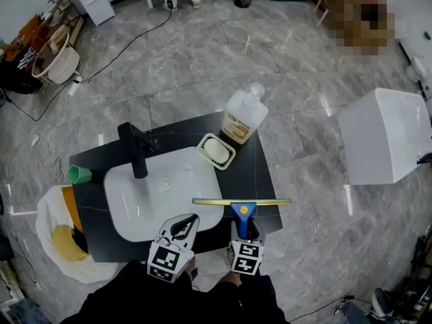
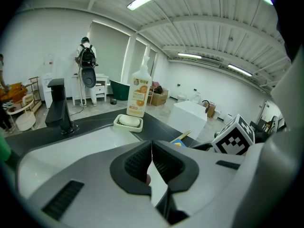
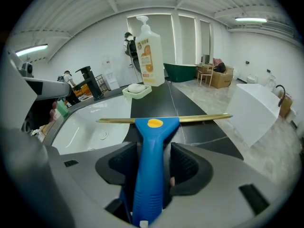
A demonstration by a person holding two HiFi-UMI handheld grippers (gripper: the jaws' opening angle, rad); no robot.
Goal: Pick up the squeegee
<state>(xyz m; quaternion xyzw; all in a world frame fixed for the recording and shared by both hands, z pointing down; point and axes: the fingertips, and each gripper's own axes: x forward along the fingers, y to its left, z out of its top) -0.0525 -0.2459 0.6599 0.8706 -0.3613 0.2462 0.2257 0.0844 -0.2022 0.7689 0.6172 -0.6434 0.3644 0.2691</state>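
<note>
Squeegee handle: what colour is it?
Blue plastic squeegee handle with a yellow round dot; best seen in the right gripper view.

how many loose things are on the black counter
4: a bottle at the far right corner, a soap dish beside it, a green cup at the left edge, a squeegee at the near edge. None looks hidden.

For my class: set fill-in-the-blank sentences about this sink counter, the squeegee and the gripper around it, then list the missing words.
1. The squeegee has a gold-coloured blade and a ___ grip.
2. The right gripper has the squeegee's ___ between its open jaws.
3. The faucet over the white sink is ___.
4. The cup at the edge of the counter is ___.

Missing words: blue; handle; black; green.
</note>
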